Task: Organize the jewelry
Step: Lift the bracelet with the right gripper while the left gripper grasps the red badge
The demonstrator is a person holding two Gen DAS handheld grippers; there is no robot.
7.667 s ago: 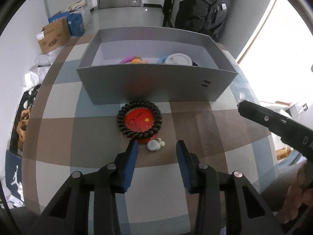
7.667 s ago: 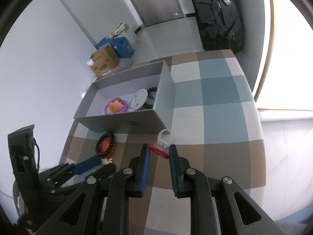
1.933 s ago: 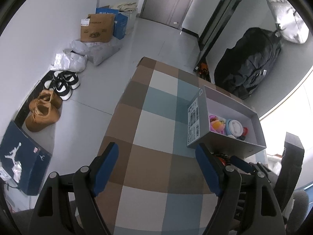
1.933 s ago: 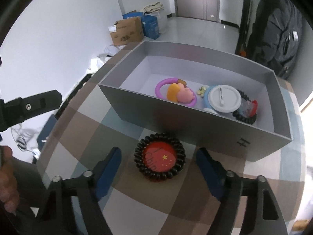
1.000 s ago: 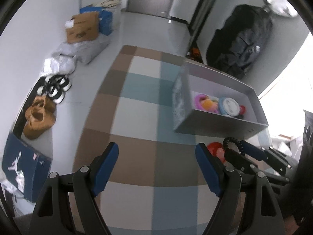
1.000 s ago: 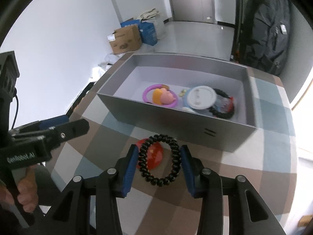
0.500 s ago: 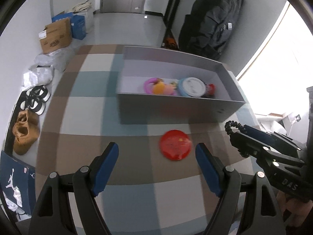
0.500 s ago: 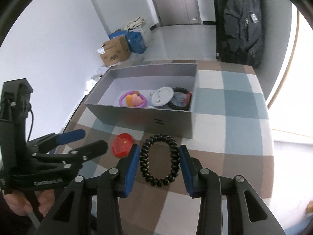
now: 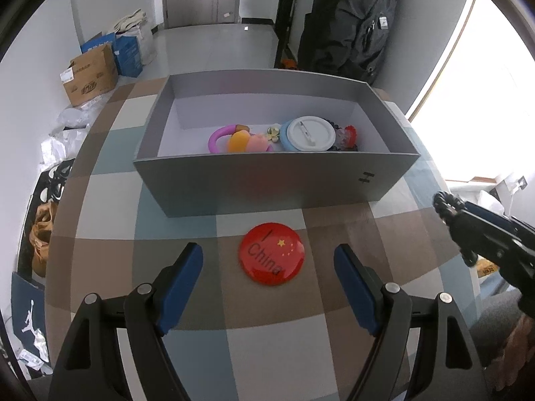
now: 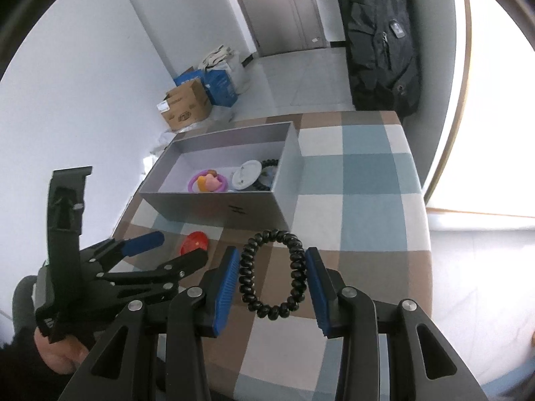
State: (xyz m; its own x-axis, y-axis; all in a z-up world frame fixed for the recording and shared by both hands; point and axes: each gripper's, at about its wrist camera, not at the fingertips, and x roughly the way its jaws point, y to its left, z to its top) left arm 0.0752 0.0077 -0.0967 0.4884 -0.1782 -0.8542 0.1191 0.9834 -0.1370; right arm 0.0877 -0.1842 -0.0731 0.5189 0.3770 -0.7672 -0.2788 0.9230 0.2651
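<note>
My right gripper [image 10: 272,277] is shut on a black bead bracelet [image 10: 294,260] and holds it above the checked table, in front of the grey box's right end. The grey box [image 9: 274,183] holds a pink ring toy [image 9: 220,135], a white round lid [image 9: 311,132] and dark beads. A red round badge [image 9: 271,258] lies on the table in front of the box. My left gripper [image 9: 267,277] is open and empty, its fingers either side of the badge and just short of it. The right gripper's tip with the bracelet [image 9: 446,202] shows at the right.
The checked tablecloth [image 10: 364,180] spreads to the right of the box. A black bag [image 9: 351,20] hangs behind the table. Cardboard boxes [image 9: 90,77] and shoes [image 9: 41,230] lie on the floor to the left. A bright window is at the right.
My right gripper lifted the black bracelet off the badge and carried it back and right. My left gripper swung round to face the box and came closer to the badge.
</note>
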